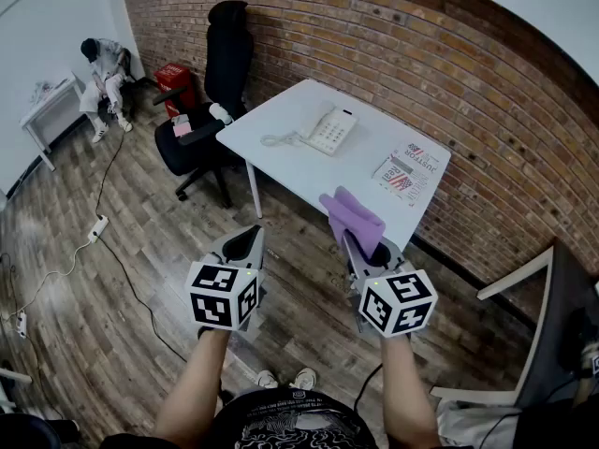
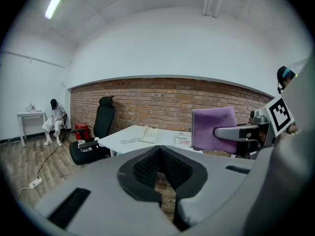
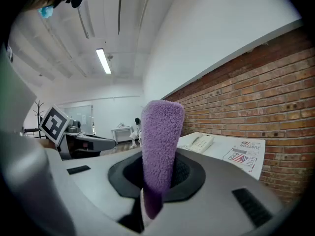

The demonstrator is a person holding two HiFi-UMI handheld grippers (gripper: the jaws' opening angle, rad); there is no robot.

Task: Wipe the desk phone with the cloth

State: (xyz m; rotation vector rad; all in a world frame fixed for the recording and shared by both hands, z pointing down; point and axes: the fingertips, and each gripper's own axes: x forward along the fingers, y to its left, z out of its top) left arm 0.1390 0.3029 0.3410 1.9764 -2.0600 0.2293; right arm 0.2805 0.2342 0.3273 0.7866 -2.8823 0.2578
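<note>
Head view: right gripper [image 1: 367, 249] pinches a fuzzy purple cloth [image 1: 351, 215], left gripper [image 1: 247, 239] closed, empty — white desk phone [image 1: 329, 129] and "Real"-printed newspaper [image 1: 409, 169] on the bench [image 1: 299, 171].

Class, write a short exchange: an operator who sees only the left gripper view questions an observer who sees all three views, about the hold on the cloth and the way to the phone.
Operator: Is the cloth really gripped, or just draped?
Observer: Gripped. The right gripper view shows the right gripper shut on the cloth, which stands up past its tips.
Operator: Am I at the phone yet?
Observer: No. In the head view the left gripper and the right one hang over the floor, short of the table where the phone lies.
</note>
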